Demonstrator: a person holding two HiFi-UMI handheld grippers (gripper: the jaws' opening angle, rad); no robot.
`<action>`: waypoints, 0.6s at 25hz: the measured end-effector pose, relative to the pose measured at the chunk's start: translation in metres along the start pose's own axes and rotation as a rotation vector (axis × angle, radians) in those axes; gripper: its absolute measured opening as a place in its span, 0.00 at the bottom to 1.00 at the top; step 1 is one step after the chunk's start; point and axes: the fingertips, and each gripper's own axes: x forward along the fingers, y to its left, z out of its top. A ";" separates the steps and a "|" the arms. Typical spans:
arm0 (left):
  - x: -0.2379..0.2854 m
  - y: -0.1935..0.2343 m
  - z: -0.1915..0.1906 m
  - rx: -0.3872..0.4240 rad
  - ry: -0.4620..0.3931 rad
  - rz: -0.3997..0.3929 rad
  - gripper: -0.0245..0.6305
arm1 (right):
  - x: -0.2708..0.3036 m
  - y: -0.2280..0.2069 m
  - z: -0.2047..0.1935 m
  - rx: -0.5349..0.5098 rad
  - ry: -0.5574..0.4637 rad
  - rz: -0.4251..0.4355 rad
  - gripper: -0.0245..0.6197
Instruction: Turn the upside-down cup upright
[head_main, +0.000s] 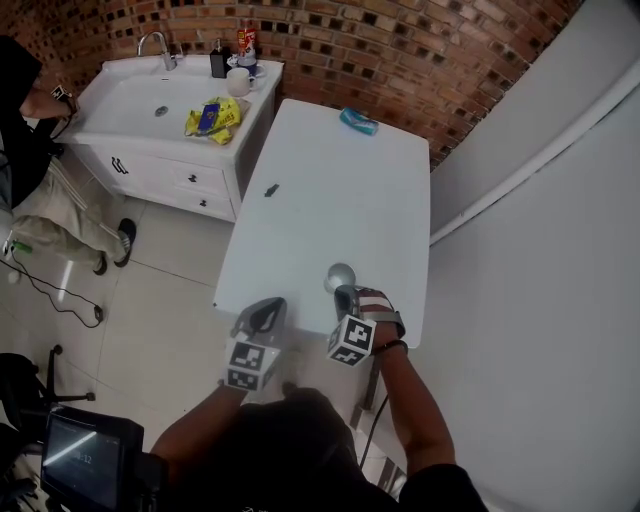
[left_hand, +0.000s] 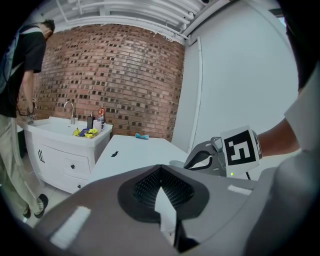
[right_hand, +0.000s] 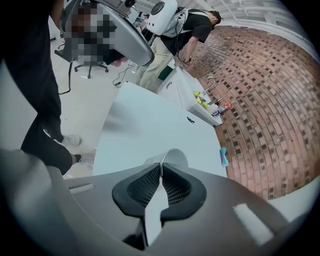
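Grey left hand-held gripper (head_main: 265, 308), jaws pressed together on nothing, hovers at the near edge of the surface (head_main: 330, 190). Right hand-held gripper (head_main: 346, 298), forearm angled inward, pinches the wall of the cup (head_main: 339, 276) beside that edge. Teal item (head_main: 358, 122) lies at the far edge.

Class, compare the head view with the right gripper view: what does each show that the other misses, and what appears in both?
Only the head view: the left gripper by the near edge of the white table, and a dark screen at lower left. Only the right gripper view: the right gripper with its jaws closed on the thin rim of the cup, plus a wheeled chair base far back. Both: the cup, the table, the teal object at its far end, and the sink.
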 end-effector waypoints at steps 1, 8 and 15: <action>-0.001 0.000 0.001 0.001 -0.001 0.000 0.04 | -0.001 0.001 0.000 0.002 0.002 0.000 0.10; -0.009 -0.004 0.003 0.005 -0.014 -0.015 0.04 | -0.023 -0.003 0.009 0.059 -0.038 -0.070 0.22; -0.029 -0.009 0.005 0.034 -0.032 -0.033 0.04 | -0.069 -0.008 0.020 0.303 -0.151 -0.243 0.06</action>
